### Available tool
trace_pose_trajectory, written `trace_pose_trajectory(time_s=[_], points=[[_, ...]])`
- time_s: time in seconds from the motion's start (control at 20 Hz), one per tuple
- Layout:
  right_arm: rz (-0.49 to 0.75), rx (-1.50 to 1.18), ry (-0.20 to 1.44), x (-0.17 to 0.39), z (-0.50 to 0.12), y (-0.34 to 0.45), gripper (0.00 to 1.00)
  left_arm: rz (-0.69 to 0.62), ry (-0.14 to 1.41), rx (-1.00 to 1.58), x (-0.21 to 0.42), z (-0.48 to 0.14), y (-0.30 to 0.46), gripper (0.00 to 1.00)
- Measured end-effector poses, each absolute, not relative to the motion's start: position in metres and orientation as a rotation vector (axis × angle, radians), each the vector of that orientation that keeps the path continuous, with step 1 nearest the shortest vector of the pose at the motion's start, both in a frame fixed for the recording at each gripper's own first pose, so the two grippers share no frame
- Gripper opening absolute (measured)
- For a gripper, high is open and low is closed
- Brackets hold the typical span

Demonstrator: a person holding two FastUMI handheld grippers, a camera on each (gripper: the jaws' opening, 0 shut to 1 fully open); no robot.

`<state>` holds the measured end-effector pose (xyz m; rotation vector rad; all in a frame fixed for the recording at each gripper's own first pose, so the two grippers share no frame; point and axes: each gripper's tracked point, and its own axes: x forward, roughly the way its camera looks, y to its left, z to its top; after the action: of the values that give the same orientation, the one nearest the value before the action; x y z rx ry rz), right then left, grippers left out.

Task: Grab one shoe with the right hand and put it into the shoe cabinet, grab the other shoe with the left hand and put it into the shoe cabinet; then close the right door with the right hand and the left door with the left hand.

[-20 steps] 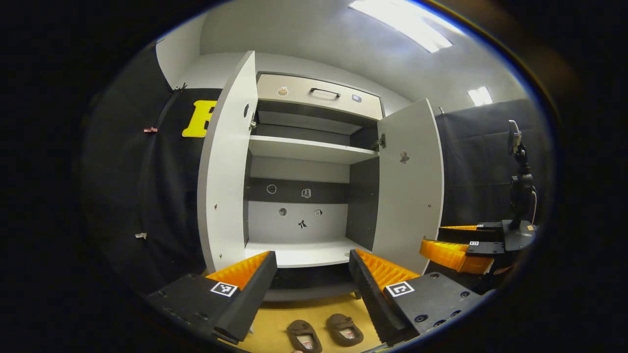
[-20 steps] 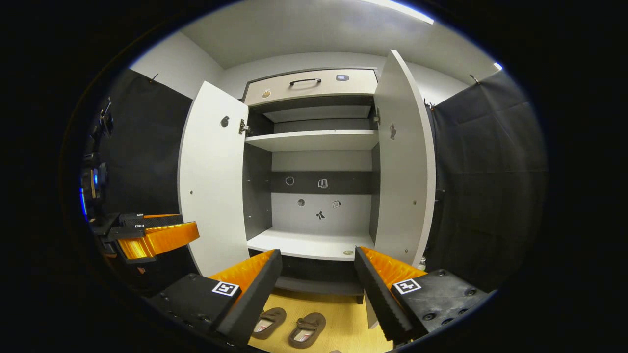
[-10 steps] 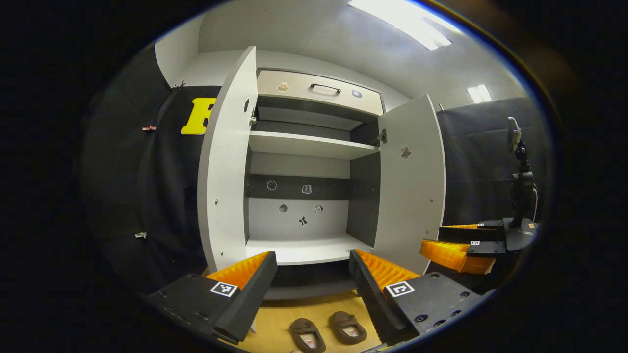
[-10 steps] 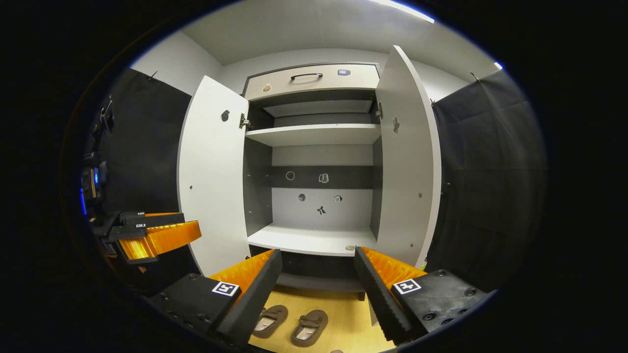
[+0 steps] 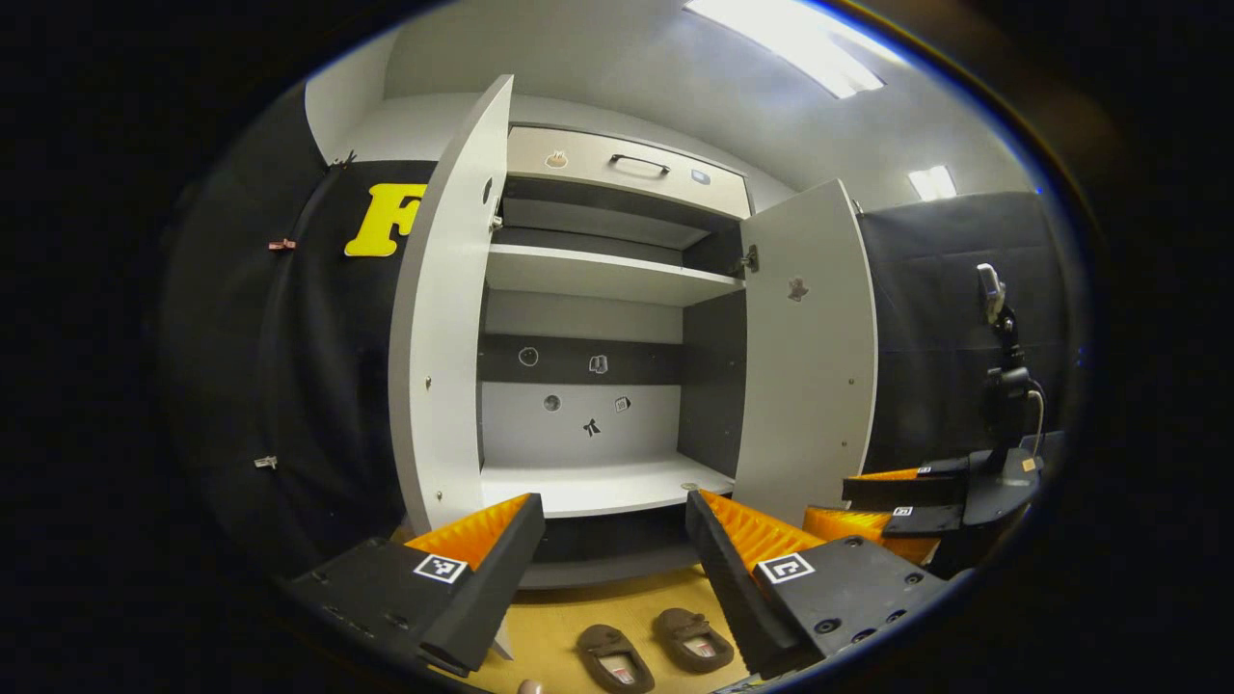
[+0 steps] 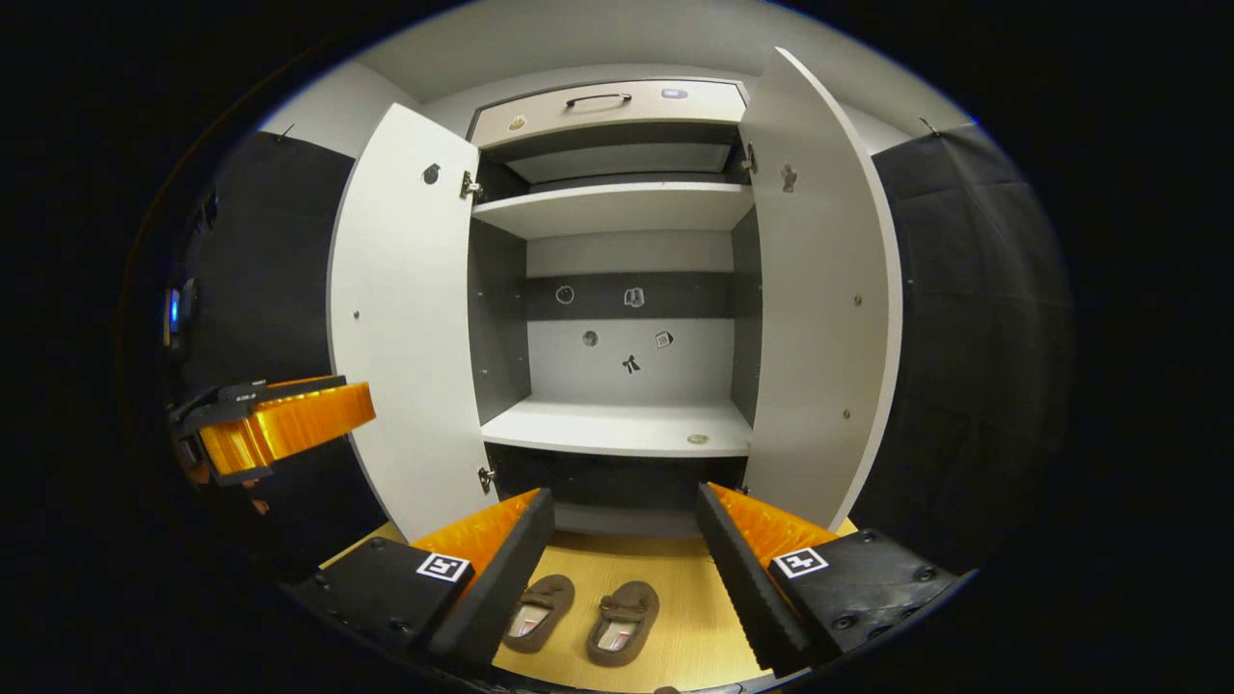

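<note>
Tipping both cameras downward over the last second, I now see more of the yellow wooden floor (image 6: 675, 617) and the cabinet has slid up in both views, the right gripper view changing most; I read this as the start of the reach for the first shoe, with nothing grasped or stowed yet. Going left to right in the right gripper view: the left orange-and-black two-finger gripper (image 6: 275, 434) hangs out at the side beside the white left cabinet door (image 6: 405, 318), its fingers seen edge-on so I cannot tell there how wide they stand; in its own view that left gripper (image 5: 612, 540) is spread wide and holds nothing. Next comes the tall white open shoe cabinet (image 6: 617, 429), then the white right cabinet door (image 6: 819, 308). My right orange-and-black gripper (image 6: 625, 540) is likewise wide apart and empty, aimed over the shoes. The two brown soft slippers lie side by side on the floor in front of the cabinet, just apart: the left brown slipper (image 6: 538, 613) and the right brown slipper (image 6: 624, 622). Counting: two grippers, two slippers, two doors, both swung open, two white shelves, both bare, one drawer with a dark handle (image 6: 603, 101) on top, and five small stickers on the back panel.
</note>
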<state>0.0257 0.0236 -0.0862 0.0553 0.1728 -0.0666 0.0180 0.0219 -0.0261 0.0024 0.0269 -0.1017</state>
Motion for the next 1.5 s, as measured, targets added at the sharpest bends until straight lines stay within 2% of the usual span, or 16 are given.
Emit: trace_pose_trajectory(time_s=[0.45,0.85,0.95,1.0,1.05,1.25,1.3,1.45,1.5], points=[[0.002,0.115,0.403,0.055,-0.219,0.052,0.98,-0.099,0.004,-0.021,0.046,-0.043,0.039,0.94],[0.015,0.2,0.647,0.053,-0.363,0.066,0.95,-0.09,0.038,0.036,0.068,-0.083,0.037,0.93],[0.019,0.203,0.69,0.051,-0.392,0.068,0.92,-0.093,0.059,0.031,0.069,-0.097,0.035,0.94],[0.02,0.206,0.713,0.05,-0.406,0.069,0.86,-0.091,0.071,0.026,0.069,-0.103,0.036,0.94],[0.02,0.208,0.732,0.05,-0.419,0.071,0.83,-0.084,0.081,0.02,0.07,-0.11,0.038,0.94],[0.004,0.205,0.765,0.056,-0.456,0.068,0.82,-0.063,0.114,-0.015,0.068,-0.133,0.047,0.94],[0.0,0.205,0.765,0.058,-0.46,0.068,0.75,-0.057,0.12,-0.02,0.067,-0.138,0.05,0.94],[-0.011,0.18,0.759,0.071,-0.479,0.066,0.7,-0.04,0.149,-0.019,0.065,-0.153,0.057,0.93],[-0.013,0.175,0.759,0.076,-0.483,0.067,0.63,-0.037,0.161,-0.016,0.064,-0.159,0.059,0.94]])
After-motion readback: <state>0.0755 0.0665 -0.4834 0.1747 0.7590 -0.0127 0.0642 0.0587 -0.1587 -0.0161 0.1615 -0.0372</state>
